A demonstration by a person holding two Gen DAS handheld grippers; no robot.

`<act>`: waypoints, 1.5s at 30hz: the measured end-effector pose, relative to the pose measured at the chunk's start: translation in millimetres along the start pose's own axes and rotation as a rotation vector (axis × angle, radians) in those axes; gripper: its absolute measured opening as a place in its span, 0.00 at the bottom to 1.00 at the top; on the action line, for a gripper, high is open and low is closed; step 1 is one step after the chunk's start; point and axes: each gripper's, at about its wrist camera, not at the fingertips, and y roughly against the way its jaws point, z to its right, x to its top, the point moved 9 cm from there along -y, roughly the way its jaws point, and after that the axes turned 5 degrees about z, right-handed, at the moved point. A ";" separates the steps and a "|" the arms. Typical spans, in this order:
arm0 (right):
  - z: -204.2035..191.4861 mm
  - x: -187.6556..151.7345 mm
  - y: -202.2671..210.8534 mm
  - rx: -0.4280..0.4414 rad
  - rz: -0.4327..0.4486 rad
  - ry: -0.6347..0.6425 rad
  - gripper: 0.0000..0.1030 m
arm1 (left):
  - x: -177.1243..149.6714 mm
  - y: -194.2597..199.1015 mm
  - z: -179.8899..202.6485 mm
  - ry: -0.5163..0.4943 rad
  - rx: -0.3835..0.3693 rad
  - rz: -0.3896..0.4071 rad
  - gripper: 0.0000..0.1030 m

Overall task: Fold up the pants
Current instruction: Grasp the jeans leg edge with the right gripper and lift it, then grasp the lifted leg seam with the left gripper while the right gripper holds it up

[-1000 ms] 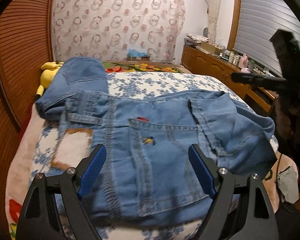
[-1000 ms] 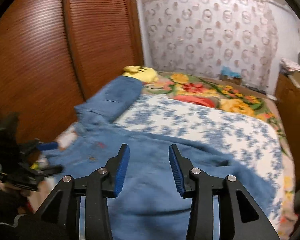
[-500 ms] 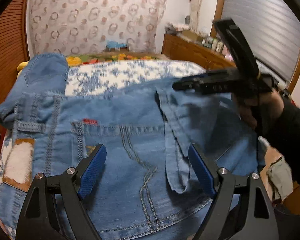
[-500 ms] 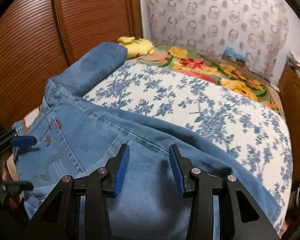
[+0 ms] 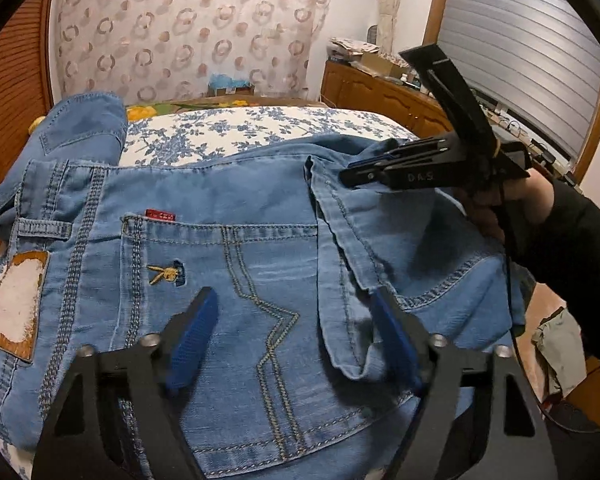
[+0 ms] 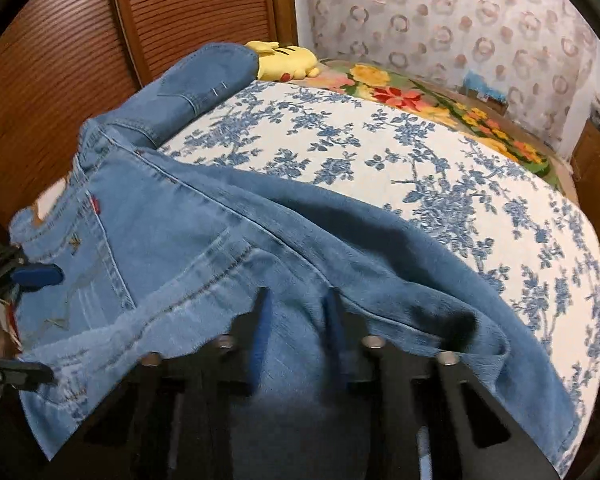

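Note:
Blue jeans (image 5: 228,248) lie back side up across the near end of the bed, one leg (image 6: 204,76) running off toward the wardrobe. My left gripper (image 5: 294,320) hovers low over the back pocket. Its jaws are closing, with flat denim between them and the pads clear of the cloth. My right gripper (image 6: 296,320) is down on the bunched right side of the jeans (image 6: 340,264), jaws closing with a fold of denim between them. From the left wrist view, the right gripper (image 5: 348,174) has its fingers nearly together on that raised fold.
The bed has a blue-flowered white cover (image 6: 420,160), with a bright floral blanket (image 6: 412,96) and a yellow plush toy (image 6: 284,60) at its far end. Slatted wooden wardrobe doors (image 6: 60,80) stand on the left and a wooden dresser (image 5: 380,92) on the right. A black-sleeved arm (image 5: 572,232) holds the right gripper.
The right gripper has sunk onto the jeans and drawn its jaws in around a fold. The left gripper has come lower over the pocket and its jaws have narrowed.

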 end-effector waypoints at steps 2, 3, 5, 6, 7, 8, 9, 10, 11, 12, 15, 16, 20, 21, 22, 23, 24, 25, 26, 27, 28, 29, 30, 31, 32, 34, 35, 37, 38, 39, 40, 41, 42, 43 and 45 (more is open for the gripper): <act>1.7 2.4 5.3 0.004 0.018 -0.020 0.03 | -0.4 -2.8 1.6 -0.006 -0.004 -0.008 0.61; 1.6 4.6 10.3 0.002 0.037 -0.018 0.03 | -1.4 -2.2 4.2 -0.008 -0.013 -0.010 0.56; 0.7 7.3 24.6 -0.004 0.078 -0.010 0.02 | -3.1 0.5 10.9 -0.010 -0.037 -0.012 0.52; -0.7 10.2 31.2 -0.007 0.104 -0.009 0.02 | -3.2 1.3 13.6 -0.012 -0.047 -0.011 0.48; -2.3 13.2 37.2 -0.008 0.128 -0.008 0.02 | -3.7 2.0 16.8 -0.011 -0.061 -0.012 0.45; -3.6 16.3 43.7 -0.015 0.149 -0.003 0.02 | -5.9 1.5 21.2 -0.006 -0.086 -0.021 0.43; -4.3 19.7 51.0 -0.028 0.175 0.000 0.02 | -7.1 -0.2 23.5 -0.006 -0.090 -0.027 0.43; -5.7 23.6 56.9 -0.033 0.197 0.000 0.02 | -7.0 -1.8 23.9 -0.008 -0.086 -0.029 0.43; -7.1 27.1 63.6 -0.038 0.223 0.000 0.02 | -7.7 -3.1 24.1 -0.008 -0.083 -0.034 0.43; -8.3 29.3 70.1 -0.047 0.247 0.000 0.02 | -7.9 -3.5 24.0 -0.001 -0.084 -0.036 0.43; -13.4 32.0 78.2 -0.070 0.264 0.019 0.02 | -4.2 2.5 26.8 0.011 -0.104 -0.020 0.43; -16.5 31.1 77.7 -0.078 0.263 0.033 0.02 | -2.4 4.9 26.8 0.014 -0.108 -0.010 0.43; -23.9 24.7 70.9 -0.111 0.237 0.073 0.02 | 3.9 14.7 29.6 0.035 -0.145 0.018 0.46; -24.8 25.9 69.6 -0.116 0.232 0.074 0.02 | 4.8 15.2 30.3 0.037 -0.152 0.021 0.51; -24.7 25.0 68.9 -0.119 0.232 0.071 0.02 | 5.4 13.6 30.4 0.036 -0.155 0.020 0.52; -24.4 25.5 69.9 -0.121 0.237 0.066 0.02 | 5.1 11.4 30.1 0.035 -0.158 0.014 0.52; -24.8 26.7 71.8 -0.121 0.244 0.059 0.02 | 2.2 6.4 30.0 0.036 -0.158 -0.005 0.52; -24.1 26.9 73.7 -0.126 0.253 0.053 0.02 | -0.8 1.8 29.1 0.039 -0.154 -0.021 0.52; -23.0 28.1 75.9 -0.132 0.259 0.048 0.02 | -4.9 -2.7 28.7 0.041 -0.149 -0.039 0.52; -18.6 32.2 77.5 -0.133 0.264 0.043 0.02 | -9.5 -6.9 29.2 0.040 -0.148 -0.054 0.52; -17.2 33.0 79.8 -0.135 0.270 0.037 0.02 | -11.4 -8.1 30.5 0.036 -0.144 -0.055 0.50; -15.5 32.9 80.7 -0.136 0.275 0.031 0.02 | -11.5 -7.6 32.6 0.030 -0.150 -0.049 0.43; -14.9 32.8 81.6 -0.133 0.277 0.025 0.02 | -11.2 -6.5 34.8 0.031 -0.164 -0.045 0.30; -14.6 33.3 82.2 -0.132 0.281 0.020 0.02 | -10.1 -5.1 36.0 0.034 -0.171 -0.041 0.23; -15.5 34.5 83.4 -0.129 0.284 0.015 0.02 | -8.6 -2.7 37.4 0.030 -0.170 -0.032 0.17; -16.2 37.0 85.2 -0.116 0.294 0.010 0.02 | -4.8 4.0 37.8 0.014 -0.157 -0.008 0.06; -17.9 39.8 87.0 -0.112 0.302 0.011 0.02 | -1.1 10.1 37.2 0.011 -0.155 0.010 0.06; -23.5 48.2 90.5 -0.100 0.322 0.020 0.02 | 6.9 26.9 31.6 0.022 -0.156 0.052 0.06; -27.0 53.1 91.8 -0.095 0.333 0.025 0.02 | 10.8 36.3 26.7 0.024 -0.148 0.073 0.05; -32.3 59.0 94.1 -0.089 0.346 0.033 0.02 | 13.7 46.1 22.5 0.022 -0.140 0.091 0.05; -38.6 65.6 96.3 -0.079 0.359 0.041 0.02 | 15.9 54.3 18.4 0.020 -0.134 0.102 0.05; -44.3 71.7 97.7 -0.070 0.371 0.048 0.02 | 19.0 61.4 12.2 0.021 -0.124 0.115 0.05; -52.0 79.1 98.8 -0.058 0.381 0.056 0.02 | 21.5 72.1 5.1 0.025 -0.111 0.134 0.05; -59.5 85.8 99.2 -0.049 0.391 0.065 0.02 | 23.7 83.0 -3.2 0.034 -0.099 0.151 0.05; -76.4 99.3 98.1 -0.031 0.407 0.086 0.02 | 26.3 101.8 -17.7 0.050 -0.075 0.182 0.05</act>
